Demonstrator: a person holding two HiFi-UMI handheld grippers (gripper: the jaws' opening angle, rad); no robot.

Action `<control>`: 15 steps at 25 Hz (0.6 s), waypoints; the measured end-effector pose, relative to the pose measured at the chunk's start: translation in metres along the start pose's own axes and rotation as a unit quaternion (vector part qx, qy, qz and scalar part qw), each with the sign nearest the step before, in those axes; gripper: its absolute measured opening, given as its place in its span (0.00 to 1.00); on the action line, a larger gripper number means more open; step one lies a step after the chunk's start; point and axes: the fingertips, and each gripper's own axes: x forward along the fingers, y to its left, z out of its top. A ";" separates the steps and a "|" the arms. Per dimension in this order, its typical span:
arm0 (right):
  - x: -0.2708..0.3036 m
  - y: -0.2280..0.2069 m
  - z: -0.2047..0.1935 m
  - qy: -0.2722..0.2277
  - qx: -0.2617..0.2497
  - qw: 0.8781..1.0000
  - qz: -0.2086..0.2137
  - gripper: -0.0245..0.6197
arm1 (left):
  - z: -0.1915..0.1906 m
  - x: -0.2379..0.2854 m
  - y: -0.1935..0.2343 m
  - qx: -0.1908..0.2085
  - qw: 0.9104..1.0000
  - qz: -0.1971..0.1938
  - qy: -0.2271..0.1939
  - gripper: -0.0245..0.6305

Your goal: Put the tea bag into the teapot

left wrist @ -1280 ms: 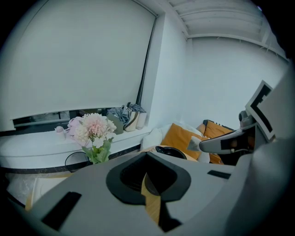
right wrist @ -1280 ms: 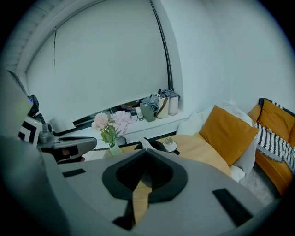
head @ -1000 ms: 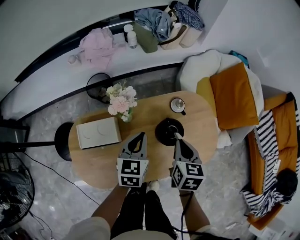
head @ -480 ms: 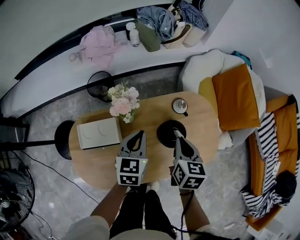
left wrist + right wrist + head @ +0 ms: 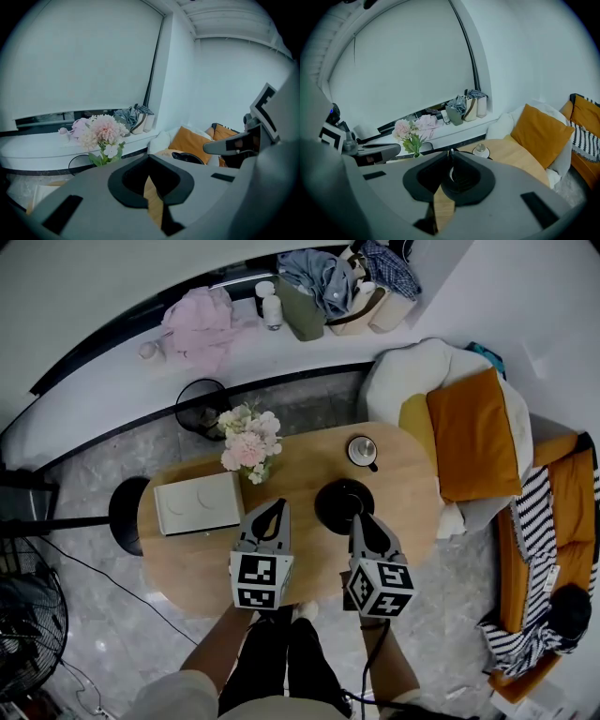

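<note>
The black teapot [image 5: 337, 501] stands open-topped on the oval wooden table [image 5: 412, 488], right of middle. My right gripper [image 5: 356, 518] hangs at the teapot's near right rim. Its jaws are closed, and in the right gripper view [image 5: 450, 152] a small pale bit of the tea bag shows pinched at their tip. The bag itself is hidden below the jaws. My left gripper [image 5: 277, 505] hovers over bare table left of the teapot, jaws together and nothing in them [image 5: 150, 157]. The teapot [image 5: 188, 158] shows dark to its right.
A small white cup on a saucer [image 5: 361, 450] sits behind the teapot. A vase of pink flowers [image 5: 247, 444] and a flat white box [image 5: 197, 505] occupy the table's left half. An orange cushion [image 5: 473, 432] on a white chair lies right of the table.
Almost nothing. Both grippers keep their places; the right gripper's tip has shifted slightly toward me at the teapot's near rim.
</note>
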 end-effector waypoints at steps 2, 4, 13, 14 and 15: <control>-0.001 0.000 0.001 -0.001 -0.001 1.000 -0.001 0.10 | 0.000 -0.001 0.000 0.000 1.000 0.001 -0.001 0.04; -0.002 -0.001 0.002 -0.003 -0.002 1.000 -0.002 0.10 | 0.000 -0.002 0.000 0.001 1.000 0.001 -0.002 0.04; -0.018 -0.001 0.011 -0.010 -0.006 1.000 -0.003 0.10 | 0.015 -0.012 -0.005 0.003 1.000 0.004 -0.015 0.04; -0.021 -0.002 0.013 -0.013 -0.007 1.000 -0.003 0.10 | 0.018 -0.014 -0.007 0.004 1.000 0.005 -0.017 0.04; -0.024 -0.002 0.015 -0.015 -0.007 1.000 -0.004 0.10 | 0.021 -0.016 -0.009 0.004 1.000 0.005 -0.020 0.04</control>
